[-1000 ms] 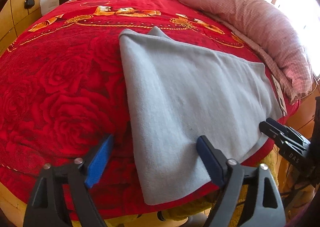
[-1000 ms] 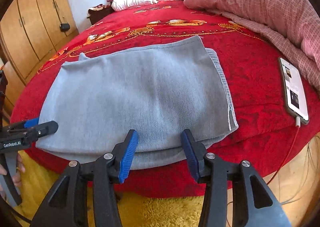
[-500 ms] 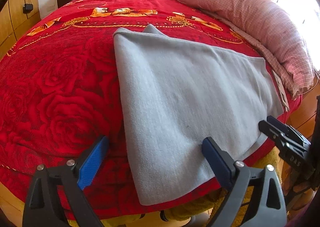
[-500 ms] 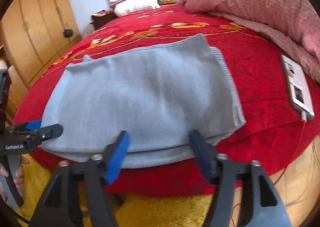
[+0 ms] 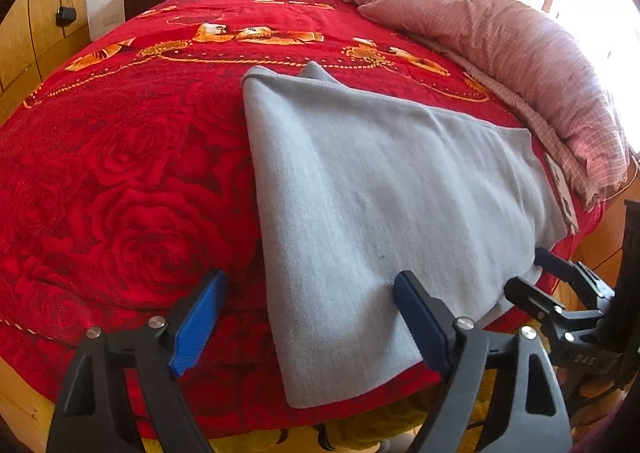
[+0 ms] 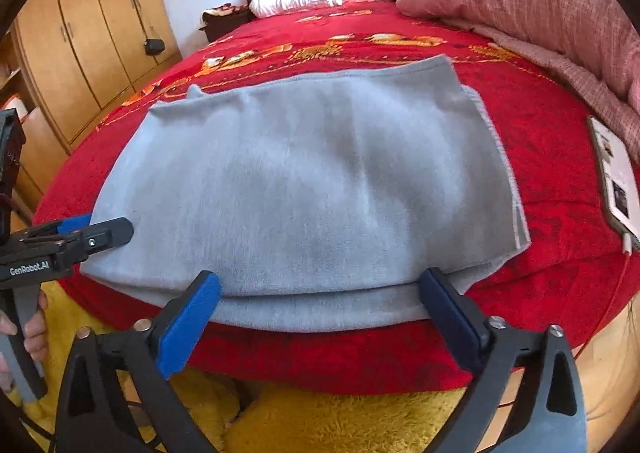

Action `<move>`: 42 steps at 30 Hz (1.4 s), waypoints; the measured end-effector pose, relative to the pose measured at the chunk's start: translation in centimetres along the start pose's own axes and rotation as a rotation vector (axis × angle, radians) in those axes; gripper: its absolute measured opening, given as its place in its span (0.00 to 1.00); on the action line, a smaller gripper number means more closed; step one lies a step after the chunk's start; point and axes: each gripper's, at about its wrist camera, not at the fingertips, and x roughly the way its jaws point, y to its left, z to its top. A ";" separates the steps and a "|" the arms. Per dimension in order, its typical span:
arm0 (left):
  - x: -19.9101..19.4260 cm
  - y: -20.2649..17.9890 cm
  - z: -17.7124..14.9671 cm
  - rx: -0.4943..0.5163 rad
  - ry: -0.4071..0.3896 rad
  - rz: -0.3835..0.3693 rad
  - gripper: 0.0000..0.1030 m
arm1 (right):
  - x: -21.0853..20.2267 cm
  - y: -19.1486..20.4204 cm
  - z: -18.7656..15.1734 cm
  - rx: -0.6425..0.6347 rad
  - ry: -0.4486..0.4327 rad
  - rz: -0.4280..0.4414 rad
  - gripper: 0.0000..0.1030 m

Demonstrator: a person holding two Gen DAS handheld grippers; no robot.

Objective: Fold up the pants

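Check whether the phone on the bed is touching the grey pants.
Apart. The right wrist view shows the phone lying on the red bedspread to the right of the grey pants, with a clear strip of red between them.

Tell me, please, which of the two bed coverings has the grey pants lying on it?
The red rose-patterned blanket carries the grey pants; the pink checked quilt is bunched apart along the bed's side.

Matt, fleecy-looking grey pants (image 6: 312,189) lie on plush red bedspread (image 5: 120,181).

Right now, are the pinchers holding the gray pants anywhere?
No. The left gripper and right gripper are both open at the gray pants' near edge, gripping nothing.
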 end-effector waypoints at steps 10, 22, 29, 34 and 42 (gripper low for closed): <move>0.3 -0.5 0.3 -0.010 -0.015 0.039 0.76 | -0.4 0.0 -0.1 0.012 -0.018 0.014 1.00; -2.3 -1.3 1.8 -0.051 -0.035 -0.006 0.13 | -5.8 -0.9 -1.6 0.072 -0.113 -0.040 0.86; -5.6 -3.3 3.2 0.008 -0.093 -0.040 0.13 | -7.1 -1.4 -1.9 0.108 -0.130 -0.027 0.86; -7.2 -4.7 4.2 0.050 -0.110 -0.069 0.13 | -7.7 -1.6 -1.9 0.124 -0.148 -0.021 0.86; -8.4 -9.1 5.7 0.164 -0.128 -0.108 0.13 | -8.3 -2.9 -1.7 0.137 -0.150 -0.048 0.86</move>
